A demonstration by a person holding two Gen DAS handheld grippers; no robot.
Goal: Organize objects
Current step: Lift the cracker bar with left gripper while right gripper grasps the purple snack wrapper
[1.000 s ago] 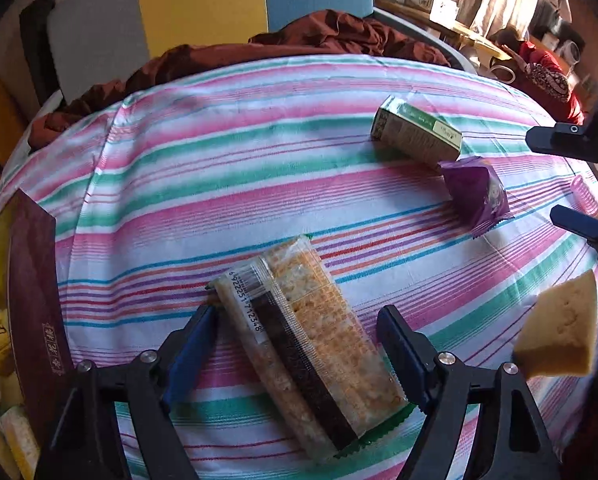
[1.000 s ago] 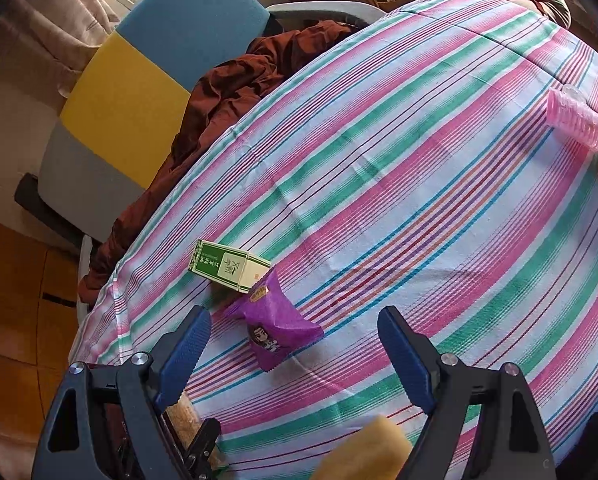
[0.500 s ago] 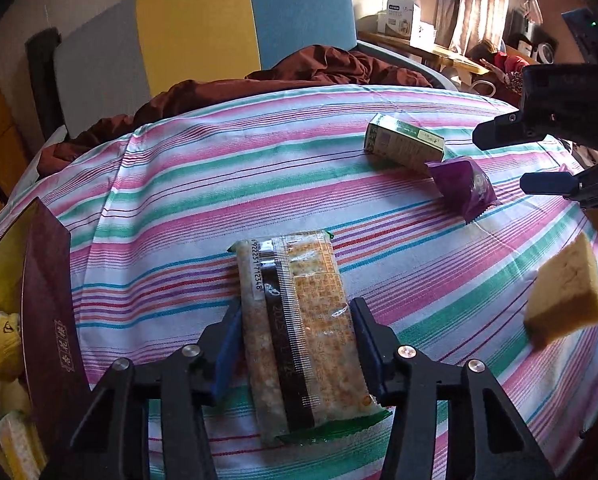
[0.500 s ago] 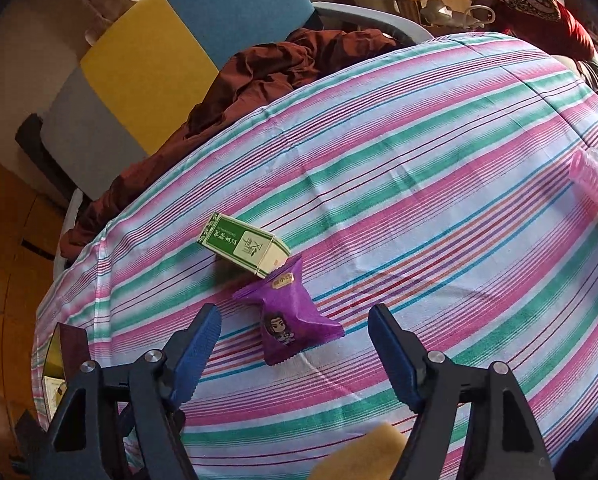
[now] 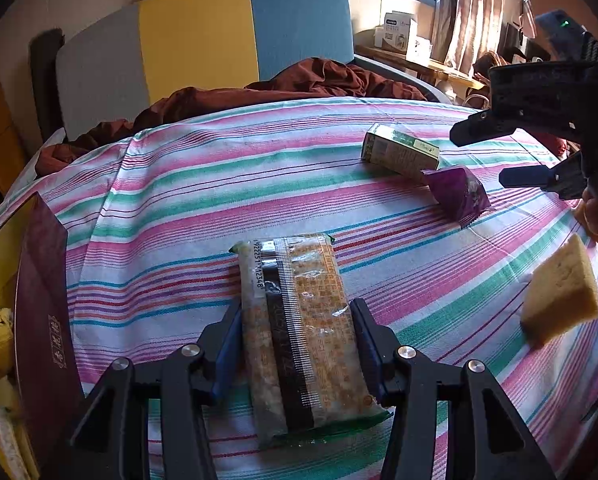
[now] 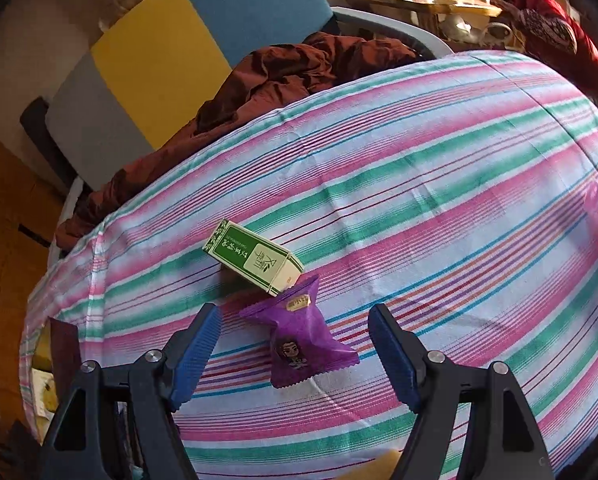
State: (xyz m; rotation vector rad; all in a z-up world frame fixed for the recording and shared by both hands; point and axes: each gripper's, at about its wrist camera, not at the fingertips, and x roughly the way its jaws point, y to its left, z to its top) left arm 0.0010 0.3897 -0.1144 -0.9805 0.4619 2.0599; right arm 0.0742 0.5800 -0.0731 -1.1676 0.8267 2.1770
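While the left gripper (image 5: 297, 346) is pressing its fingers on both long sides of the cracker pack (image 5: 299, 334) near the tabletop's (image 5: 179, 184) front edge, probably for lifting, the right gripper (image 6: 295, 354) is hanging with wide fingers around the purple packet (image 6: 299, 344), not touching it.

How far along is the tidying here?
Done: some yellow packets sit in the dark red box. In hand: the left gripper clamps the clear cracker pack. Left: the purple snack sachet between the right gripper's open jaws, and the green carton.
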